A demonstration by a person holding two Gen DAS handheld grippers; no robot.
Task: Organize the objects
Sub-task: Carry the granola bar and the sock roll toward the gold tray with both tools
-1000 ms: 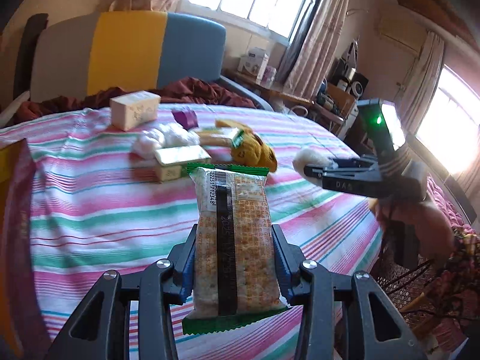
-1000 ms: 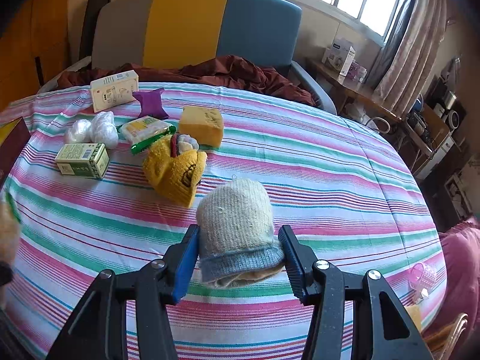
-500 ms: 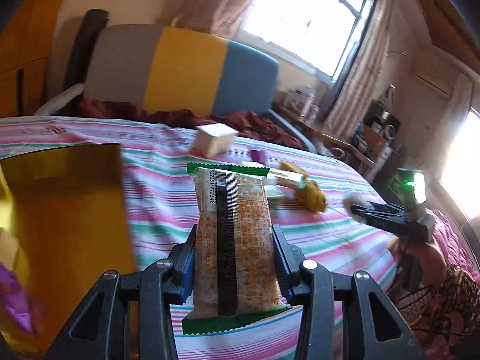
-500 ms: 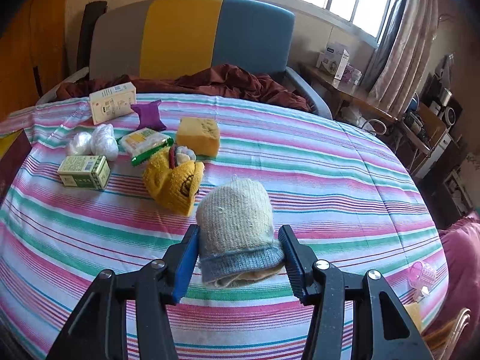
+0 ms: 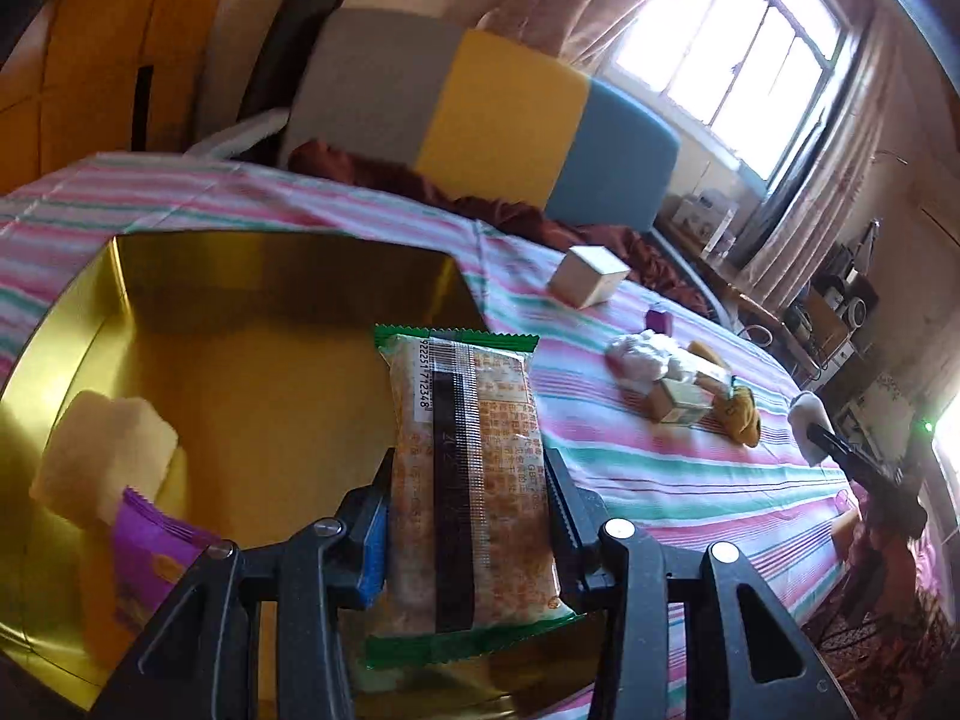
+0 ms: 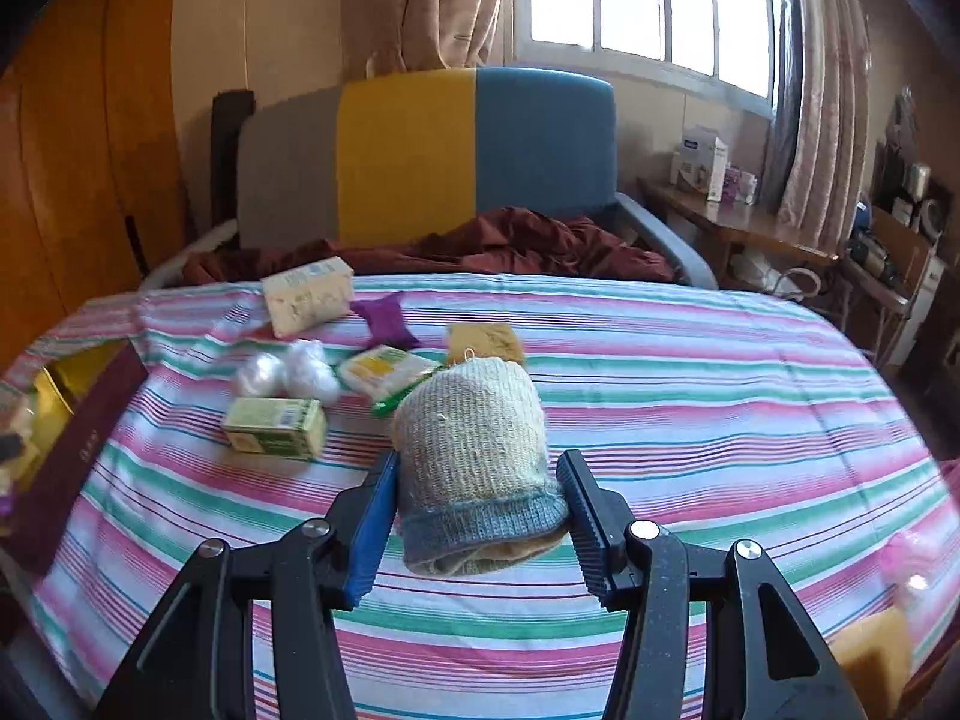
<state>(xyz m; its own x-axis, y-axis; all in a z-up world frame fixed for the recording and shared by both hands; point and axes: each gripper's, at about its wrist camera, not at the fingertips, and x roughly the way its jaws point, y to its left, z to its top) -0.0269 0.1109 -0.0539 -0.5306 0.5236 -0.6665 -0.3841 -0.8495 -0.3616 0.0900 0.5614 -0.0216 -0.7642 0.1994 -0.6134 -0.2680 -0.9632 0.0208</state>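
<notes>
My left gripper (image 5: 468, 510) is shut on a cracker packet (image 5: 468, 480) with green ends, held over the right part of a gold tin box (image 5: 252, 396). A pale block (image 5: 102, 456) and a purple packet (image 5: 150, 546) lie inside the tin. My right gripper (image 6: 477, 498) is shut on a rolled knitted sock (image 6: 474, 456), cream with a blue cuff, above the striped tablecloth (image 6: 690, 396). On the cloth lie a green box (image 6: 276, 435), white wads (image 6: 288, 375), a yellow-green packet (image 6: 387, 372), a purple wrapper (image 6: 384, 324) and a cream carton (image 6: 306, 303).
A grey, yellow and blue chair (image 6: 432, 156) with a maroon cloth (image 6: 480, 246) stands behind the table. The tin with its maroon lid (image 6: 72, 450) sits at the table's left edge. A side table (image 6: 744, 222) and shelves stand at the right, beneath the windows.
My left gripper has swung left with the cracker packet, from over the cloth to over the gold tin. My right gripper has tilted up slightly, still holding the sock.
</notes>
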